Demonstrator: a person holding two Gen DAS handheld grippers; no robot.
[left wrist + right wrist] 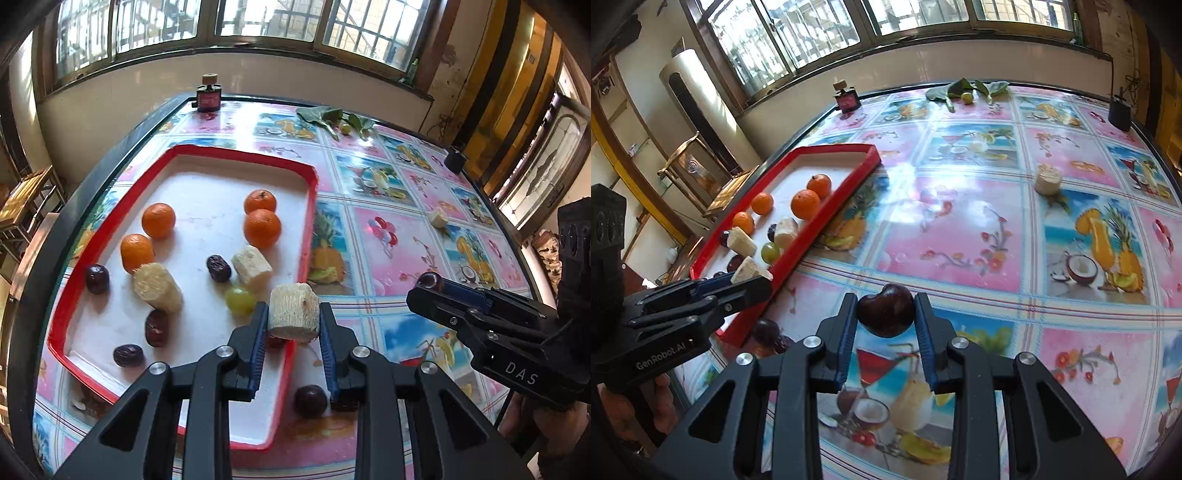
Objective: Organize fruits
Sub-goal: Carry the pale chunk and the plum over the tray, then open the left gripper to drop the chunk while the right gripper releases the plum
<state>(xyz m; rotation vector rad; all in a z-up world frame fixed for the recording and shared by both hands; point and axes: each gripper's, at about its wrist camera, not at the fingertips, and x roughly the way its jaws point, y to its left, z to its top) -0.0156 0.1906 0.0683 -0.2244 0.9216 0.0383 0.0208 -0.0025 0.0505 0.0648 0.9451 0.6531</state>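
My left gripper is shut on a pale sugarcane piece and holds it above the near right edge of the red-rimmed white tray. The tray holds several oranges, dark dates, two more cane pieces and a green grape. My right gripper is shut on a dark red date above the table, right of the tray. A dark plum lies on the table by the tray. Another cane piece stands far right.
The table has a glossy fruit-print cloth. A dark red bottle stands at the far edge, green leaves with a small green fruit beside it, and a black cup at the far right corner. Chairs stand left of the table.
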